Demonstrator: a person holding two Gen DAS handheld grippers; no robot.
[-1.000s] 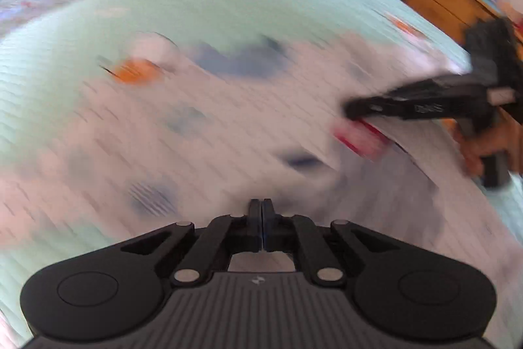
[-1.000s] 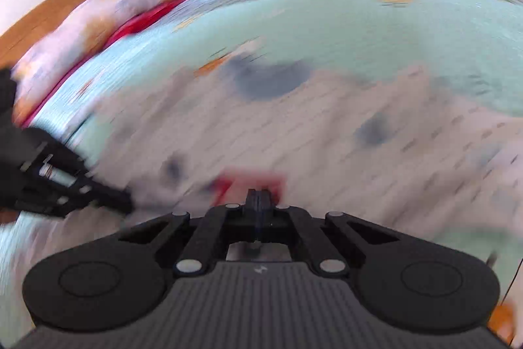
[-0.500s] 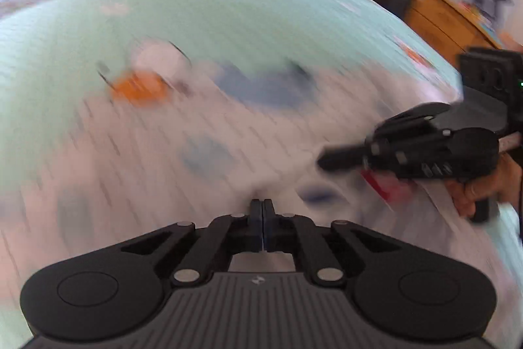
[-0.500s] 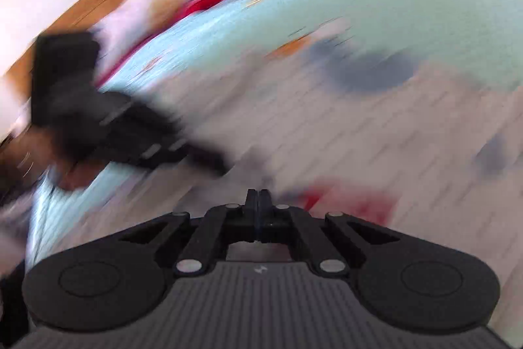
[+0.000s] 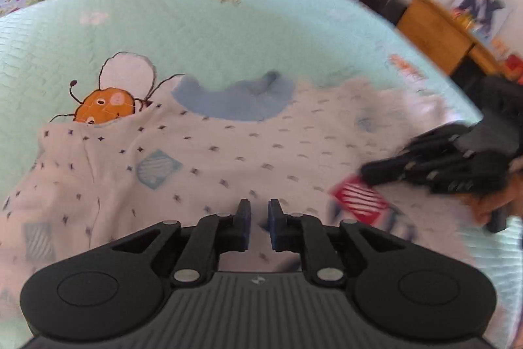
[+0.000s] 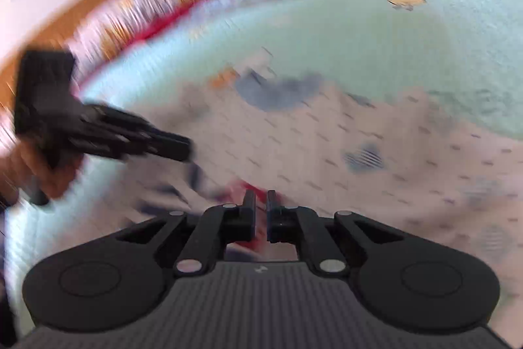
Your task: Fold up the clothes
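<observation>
Both claws narrowly parted, nothing pinched: left gripper [image 5: 259,206] and right gripper [image 6: 260,197] sit over the near hem. Shirt [image 5: 228,152] lies flat on the bedspread [image 5: 228,31]. Light, limp, no stiffness; we'd pinch hem corners, or shoulders beside the collar [image 5: 235,100].

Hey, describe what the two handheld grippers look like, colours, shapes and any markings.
Both are matte black. The left gripper has a ribbed grey-black body with a small pale logo, two rounded side lobes with circular recesses, silver pivot pins on jointed black links, and short black fingers with blue inner pads. The right gripper matches it. Each is carried on a boxy black handle. No cables or sleeves show.
</observation>
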